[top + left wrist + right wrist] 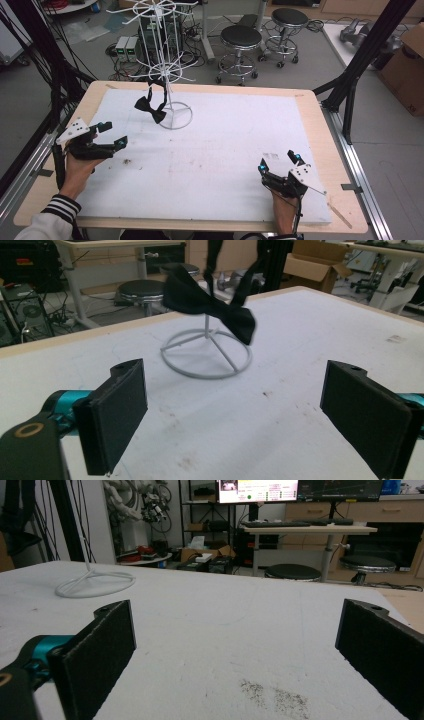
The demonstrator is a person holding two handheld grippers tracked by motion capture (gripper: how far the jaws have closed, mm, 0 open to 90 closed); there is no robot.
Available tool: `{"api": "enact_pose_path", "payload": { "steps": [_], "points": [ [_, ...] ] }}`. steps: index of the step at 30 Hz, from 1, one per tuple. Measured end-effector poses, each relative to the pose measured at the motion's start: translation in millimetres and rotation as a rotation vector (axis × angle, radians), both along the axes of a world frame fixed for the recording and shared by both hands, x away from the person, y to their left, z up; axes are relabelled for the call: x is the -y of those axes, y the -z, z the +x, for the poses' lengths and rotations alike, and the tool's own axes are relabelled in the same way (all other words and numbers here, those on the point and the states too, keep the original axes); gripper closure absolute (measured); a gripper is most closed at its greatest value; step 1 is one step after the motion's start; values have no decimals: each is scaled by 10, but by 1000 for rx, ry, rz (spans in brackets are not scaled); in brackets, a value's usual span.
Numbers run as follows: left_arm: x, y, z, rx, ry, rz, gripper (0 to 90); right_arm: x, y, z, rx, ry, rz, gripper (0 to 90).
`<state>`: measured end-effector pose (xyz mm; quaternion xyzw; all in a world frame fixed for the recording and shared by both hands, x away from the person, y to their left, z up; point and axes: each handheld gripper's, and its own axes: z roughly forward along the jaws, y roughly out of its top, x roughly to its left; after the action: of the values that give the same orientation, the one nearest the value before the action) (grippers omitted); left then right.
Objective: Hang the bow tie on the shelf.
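Observation:
A black bow tie hangs by its strap from a low hook of the white wire rack at the back left of the white board. In the left gripper view the bow tie dangles above the rack's ring base, well ahead of the jaws. My left gripper is open at the board's left edge, short of the tie, with nothing between its pads. Near the front right, my right gripper is also open and empty, with its pads wide apart over bare board.
The white board lies on a wooden table. Dirt smudges mark the board. Two black stools stand beyond the far edge, black frame posts rise at the right, and a cardboard box sits on the floor.

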<state>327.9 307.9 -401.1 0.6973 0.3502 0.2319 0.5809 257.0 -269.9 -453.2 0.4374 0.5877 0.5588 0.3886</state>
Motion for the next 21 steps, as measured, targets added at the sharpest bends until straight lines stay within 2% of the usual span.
{"api": "enact_pose_path", "payload": {
  "steps": [5, 9, 13, 15, 19, 20, 21],
  "points": [
    [-41, 129, -126, 25, 1, -15, 120, -3, 0, -1, 2, 1, -3, 16],
    [-22, 267, -206, 24, -2, 1, 121, -6, 1, 0, 4, 3, -9, 17],
    [-28, 379, -269, 31, -7, -17, 121, -5, 1, 0, 4, 1, -9, 16],
    [-49, 421, -315, 58, -15, -48, 121, -5, 1, 1, 6, -1, -10, 16],
    [-61, 496, -393, 106, -67, -56, 120, -6, 2, -3, 5, -2, -7, 16],
    [-69, 501, -417, 129, -92, -71, 121, -6, 2, -4, 5, -2, -6, 16],
    [-72, 504, -421, 132, -98, -75, 121, -5, 2, -6, 6, -4, -4, 16]
  ]
}}
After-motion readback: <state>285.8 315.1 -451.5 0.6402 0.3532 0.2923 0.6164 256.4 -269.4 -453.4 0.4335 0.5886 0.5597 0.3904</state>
